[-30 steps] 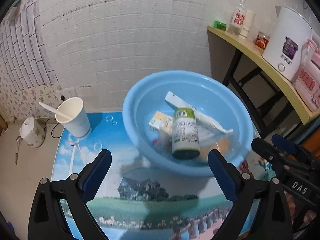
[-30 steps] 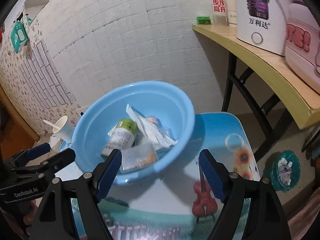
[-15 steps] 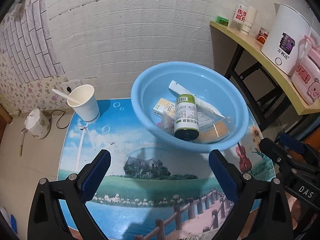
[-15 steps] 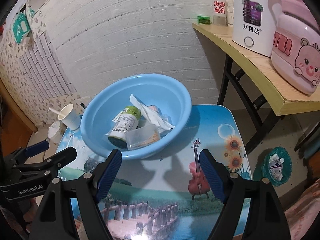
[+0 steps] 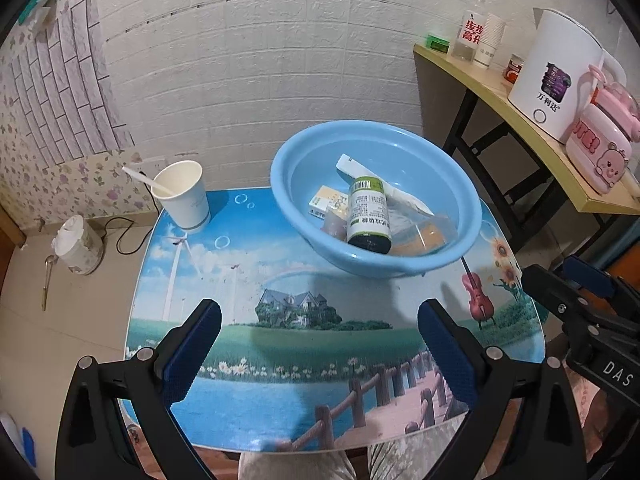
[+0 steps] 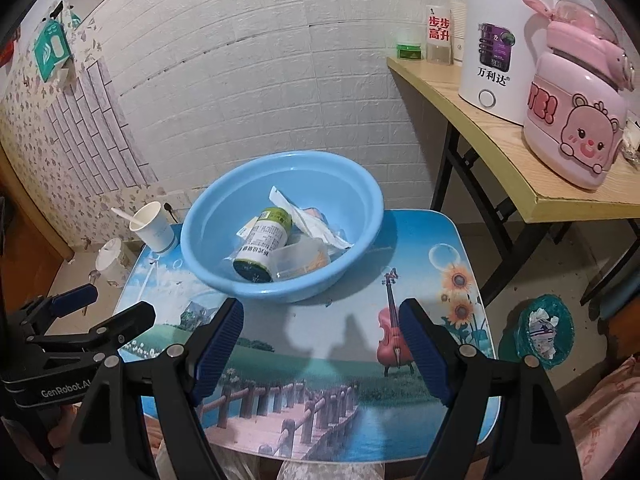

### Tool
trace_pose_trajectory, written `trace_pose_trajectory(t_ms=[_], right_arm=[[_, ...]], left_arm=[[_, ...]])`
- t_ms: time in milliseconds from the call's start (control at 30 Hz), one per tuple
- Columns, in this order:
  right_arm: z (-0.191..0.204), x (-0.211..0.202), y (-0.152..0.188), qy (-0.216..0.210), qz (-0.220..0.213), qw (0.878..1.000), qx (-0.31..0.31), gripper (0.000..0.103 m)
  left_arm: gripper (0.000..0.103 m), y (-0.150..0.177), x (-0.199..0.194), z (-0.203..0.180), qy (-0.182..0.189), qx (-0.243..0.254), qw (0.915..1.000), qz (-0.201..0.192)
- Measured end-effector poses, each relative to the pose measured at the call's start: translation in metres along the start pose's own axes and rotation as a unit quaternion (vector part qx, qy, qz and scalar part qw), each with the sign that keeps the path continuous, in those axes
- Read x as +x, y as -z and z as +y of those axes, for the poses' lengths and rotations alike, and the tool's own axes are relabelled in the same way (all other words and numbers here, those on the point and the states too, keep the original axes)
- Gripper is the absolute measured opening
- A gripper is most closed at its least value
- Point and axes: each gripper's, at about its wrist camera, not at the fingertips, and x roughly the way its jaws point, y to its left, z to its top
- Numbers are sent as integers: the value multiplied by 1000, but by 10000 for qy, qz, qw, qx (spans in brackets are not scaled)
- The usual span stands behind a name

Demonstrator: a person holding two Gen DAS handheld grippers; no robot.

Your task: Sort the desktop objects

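Both empty and spread, the left gripper [image 5: 320, 354] and right gripper [image 6: 320, 350] hover short of the blue basin [image 5: 472, 208]; its green-labelled bottle [image 5: 368, 214] lies ahead, base toward them.

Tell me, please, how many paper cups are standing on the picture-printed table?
1: a single white paper cup holding a white spoon stands at the table's far left corner, beside the blue basin. None seems hidden.
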Motion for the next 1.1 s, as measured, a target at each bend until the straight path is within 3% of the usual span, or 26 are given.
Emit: trace_pose_trajectory(t_ms=[433, 1100], right_arm=[[3, -17, 20, 48, 26, 10000, 37, 81], [-6, -8, 28, 79, 202, 9997, 119, 81]], left_arm=[[100, 25, -10, 6, 56, -47, 9999, 74], [103, 29, -2, 1, 45, -3, 9998, 218]])
